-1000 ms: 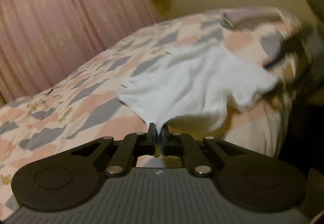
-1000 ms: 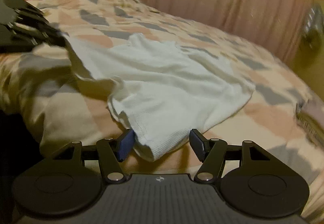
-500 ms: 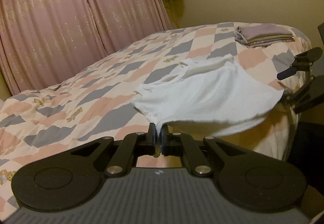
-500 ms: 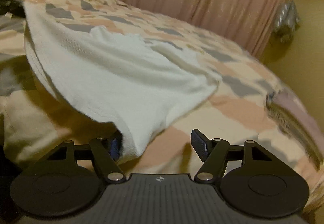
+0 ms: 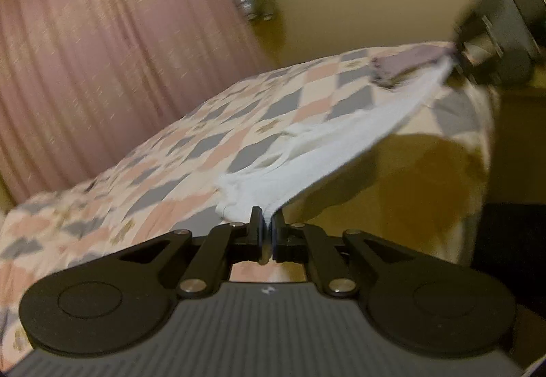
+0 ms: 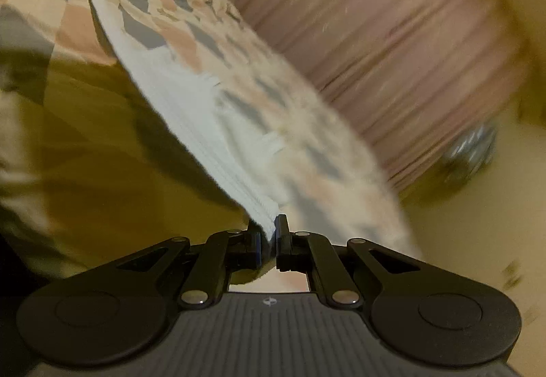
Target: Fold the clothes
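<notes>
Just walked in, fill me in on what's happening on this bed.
A person is folding laundry with two handheld grippers. The left gripper and the right gripper are each shut on a corner of a white garment, which hangs stretched between them above the patchwork bedspread. A folded pile sits at the bed's far end. The pictures are blurred, so the garment is likely in mid-swing.

The white garment point(image 5: 341, 151) is soft ribbed knit cloth, matt. The bed point(image 5: 191, 151) wears a matt printed cotton-like cover. The left gripper point(image 5: 267, 227) and right gripper point(image 6: 270, 233) are matt black plastic with shiny metal rivets and ridged grey housings. The pink curtain point(image 5: 102, 63) is pleated, faintly glittering fabric.
</notes>
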Action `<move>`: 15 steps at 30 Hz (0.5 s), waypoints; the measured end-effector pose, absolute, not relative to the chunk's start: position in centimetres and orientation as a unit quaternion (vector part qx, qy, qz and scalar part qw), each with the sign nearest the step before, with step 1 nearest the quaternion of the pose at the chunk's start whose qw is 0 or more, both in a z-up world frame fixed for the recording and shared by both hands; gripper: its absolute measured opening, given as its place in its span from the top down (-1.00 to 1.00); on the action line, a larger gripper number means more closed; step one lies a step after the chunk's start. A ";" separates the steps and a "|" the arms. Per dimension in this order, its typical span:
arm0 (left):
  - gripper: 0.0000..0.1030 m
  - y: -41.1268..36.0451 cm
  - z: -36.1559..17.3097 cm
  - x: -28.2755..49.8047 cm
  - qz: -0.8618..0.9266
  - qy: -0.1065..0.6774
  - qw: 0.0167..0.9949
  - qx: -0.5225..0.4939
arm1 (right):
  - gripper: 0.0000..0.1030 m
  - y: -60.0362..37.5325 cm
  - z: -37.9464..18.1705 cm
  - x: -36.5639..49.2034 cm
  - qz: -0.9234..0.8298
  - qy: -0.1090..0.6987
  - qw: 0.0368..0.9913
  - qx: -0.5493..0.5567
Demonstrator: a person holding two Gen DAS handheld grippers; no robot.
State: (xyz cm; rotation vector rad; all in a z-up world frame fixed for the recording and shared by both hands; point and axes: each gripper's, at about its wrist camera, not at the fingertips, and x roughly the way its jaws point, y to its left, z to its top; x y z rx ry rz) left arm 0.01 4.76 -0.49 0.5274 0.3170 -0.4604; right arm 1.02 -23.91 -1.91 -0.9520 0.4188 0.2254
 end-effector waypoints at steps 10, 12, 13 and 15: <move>0.94 5.1 -6.6 -2.6 -0.263 0.262 0.874 0.312 | 0.50 -23.2 -11.7 -1.9 0.193 0.315 0.776 -0.512; 0.94 5.6 -7.4 -2.7 -0.266 0.279 0.867 0.316 | 0.33 -24.1 -12.3 -1.8 0.178 0.327 0.772 -0.515; 0.94 5.9 -7.3 -2.6 -0.264 0.282 0.868 0.313 | 0.34 -24.8 -12.1 -1.4 0.166 0.337 0.777 -0.505; 0.94 6.7 -7.0 -2.1 -0.256 0.286 0.872 0.305 | 0.33 -26.6 -11.5 -0.4 0.135 0.349 0.793 -0.481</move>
